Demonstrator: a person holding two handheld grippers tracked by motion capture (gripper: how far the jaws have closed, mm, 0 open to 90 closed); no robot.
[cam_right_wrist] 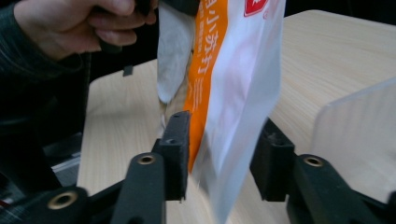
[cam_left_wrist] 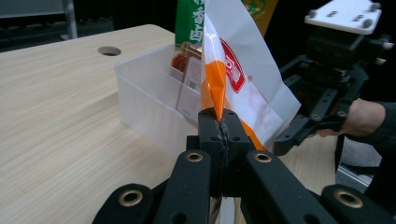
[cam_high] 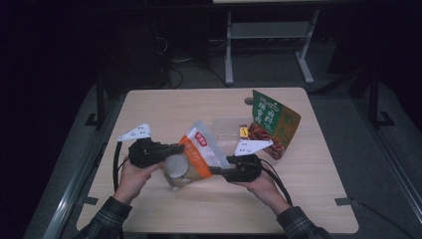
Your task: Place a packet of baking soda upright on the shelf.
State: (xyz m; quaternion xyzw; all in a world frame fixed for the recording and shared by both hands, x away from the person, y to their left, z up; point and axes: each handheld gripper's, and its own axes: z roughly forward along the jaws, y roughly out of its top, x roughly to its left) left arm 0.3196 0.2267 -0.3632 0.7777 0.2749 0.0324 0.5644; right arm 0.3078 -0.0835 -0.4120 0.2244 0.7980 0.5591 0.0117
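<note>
Left gripper (cam_high: 171,149) sat left of centre in the high view, jaws fully clamped on the orange edge of the white-and-orange snack bag (cam_high: 196,154); in the left gripper view the gripper (cam_left_wrist: 223,128) had its pads pressed flat together with the bag's (cam_left_wrist: 243,79) seam pinched between them, bag rising toward the upper middle of the frame. Right gripper (cam_high: 219,171) was just right of the bag in the high view, jaws partly apart; in the right gripper view the gripper (cam_right_wrist: 226,154) straddled the bag's (cam_right_wrist: 233,79) lower end, bag hanging between the two jaws. Near jaw was at the orange stripe, far jaw beside the white side; could not tell whether the pads actually pressed on it. Bag was held off the wooden table (cam_high: 159,209) at frame centre, between both grippers. Clear plastic bin (cam_left_wrist: 149,102) stood just behind the bag, at mid-left of the left gripper view. Green-and-red snack pouch (cam_high: 271,124) leaned upright at the upper right of the table, next to the bin
</note>
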